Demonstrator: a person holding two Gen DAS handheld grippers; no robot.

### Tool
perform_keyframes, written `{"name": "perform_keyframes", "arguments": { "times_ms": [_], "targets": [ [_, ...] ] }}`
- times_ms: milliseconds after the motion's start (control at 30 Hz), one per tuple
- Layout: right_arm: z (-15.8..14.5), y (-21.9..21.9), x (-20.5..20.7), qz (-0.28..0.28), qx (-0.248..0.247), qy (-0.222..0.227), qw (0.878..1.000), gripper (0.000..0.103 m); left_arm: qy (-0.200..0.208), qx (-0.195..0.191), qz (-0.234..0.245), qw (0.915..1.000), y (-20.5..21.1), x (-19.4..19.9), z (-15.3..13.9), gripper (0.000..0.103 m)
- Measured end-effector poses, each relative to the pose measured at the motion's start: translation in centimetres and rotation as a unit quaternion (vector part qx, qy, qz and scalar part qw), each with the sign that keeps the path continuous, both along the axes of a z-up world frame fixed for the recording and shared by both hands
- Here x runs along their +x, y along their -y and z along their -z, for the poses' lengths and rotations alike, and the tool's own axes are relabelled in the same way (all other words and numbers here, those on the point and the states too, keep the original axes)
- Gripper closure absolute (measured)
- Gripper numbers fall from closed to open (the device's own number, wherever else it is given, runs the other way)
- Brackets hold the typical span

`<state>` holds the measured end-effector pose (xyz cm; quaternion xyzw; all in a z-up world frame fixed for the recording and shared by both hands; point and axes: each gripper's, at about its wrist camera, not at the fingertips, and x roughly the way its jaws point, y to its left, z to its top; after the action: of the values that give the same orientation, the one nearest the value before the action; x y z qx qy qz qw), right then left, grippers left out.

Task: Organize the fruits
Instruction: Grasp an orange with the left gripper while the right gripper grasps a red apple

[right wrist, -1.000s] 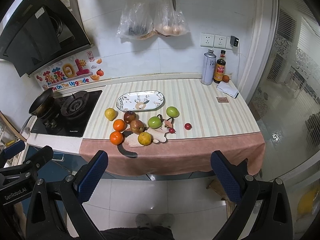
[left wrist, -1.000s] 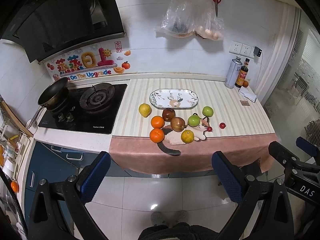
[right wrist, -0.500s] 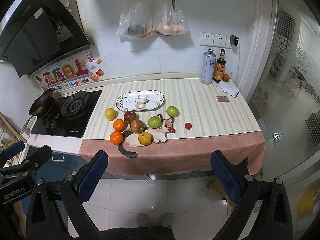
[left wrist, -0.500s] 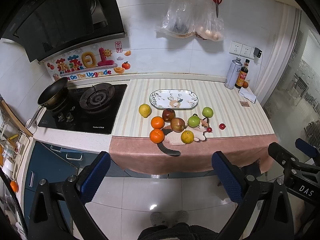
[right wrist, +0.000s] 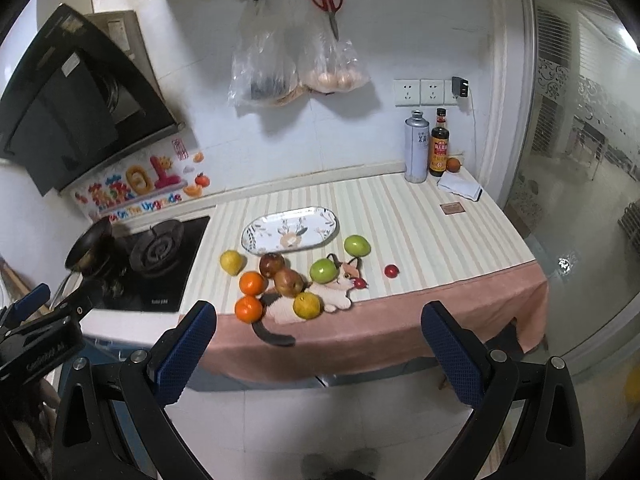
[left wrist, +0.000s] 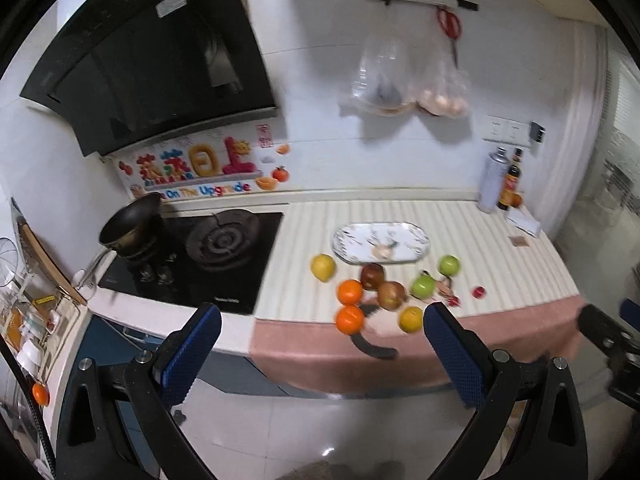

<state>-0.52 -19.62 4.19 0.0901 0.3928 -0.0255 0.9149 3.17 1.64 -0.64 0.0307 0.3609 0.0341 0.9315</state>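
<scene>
Several fruits lie on the striped counter in front of an empty patterned oval plate (right wrist: 290,230): a yellow lemon (right wrist: 232,262), two oranges (right wrist: 253,283), two reddish-brown fruits (right wrist: 289,282), two green apples (right wrist: 357,245), a yellow citrus (right wrist: 307,306) and small red fruits (right wrist: 391,270). The plate (left wrist: 381,242) and the fruits, such as an orange (left wrist: 349,292), also show in the left wrist view. My left gripper (left wrist: 320,354) and my right gripper (right wrist: 318,350) are both open and empty, held off the counter's front edge, well short of the fruit.
A cat-shaped mat (right wrist: 320,300) lies under some of the fruit. A gas hob (right wrist: 154,258) with a pan (right wrist: 88,246) is at the left. A can (right wrist: 416,146), a bottle (right wrist: 439,144) and a cloth (right wrist: 458,188) stand at the back right. Bags (right wrist: 296,68) hang on the wall.
Both grippers have moved closer to the counter. The left view has swung left and is blurred by motion. The fruits have not moved.
</scene>
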Motion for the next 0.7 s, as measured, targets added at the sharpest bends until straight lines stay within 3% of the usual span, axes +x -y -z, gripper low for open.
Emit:
{"name": "perform_keyframes", "arguments": {
  "times_ms": [167, 367, 600, 700],
  "targets": [
    [3.0, -1.1, 3.0, 0.006, 0.011, -0.024, 1.0, 0.0, -0.01, 0.006, -0.013, 0.9998, -2.7, 3.7, 2.5, 0.0],
    [10.1, -1.4, 9.2, -0.006, 0.037, -0.09, 0.995, 0.0, -0.088, 0.013, -0.027, 0.9956, -3.9, 9.8, 7.8, 0.0],
    [22.2, -2.0, 20.1, -0.052, 0.09, -0.194, 0.975, 0.004, -0.199, 0.016, -0.044, 0.9788, -4.3, 18.2, 16.2, 0.0],
    [26.3, -3.1, 25.0, -0.085, 0.09, -0.226, 0.966, 0.013, -0.24, 0.01, -0.052, 0.9693, -4.1, 21.9, 19.5, 0.003]
  ]
}}
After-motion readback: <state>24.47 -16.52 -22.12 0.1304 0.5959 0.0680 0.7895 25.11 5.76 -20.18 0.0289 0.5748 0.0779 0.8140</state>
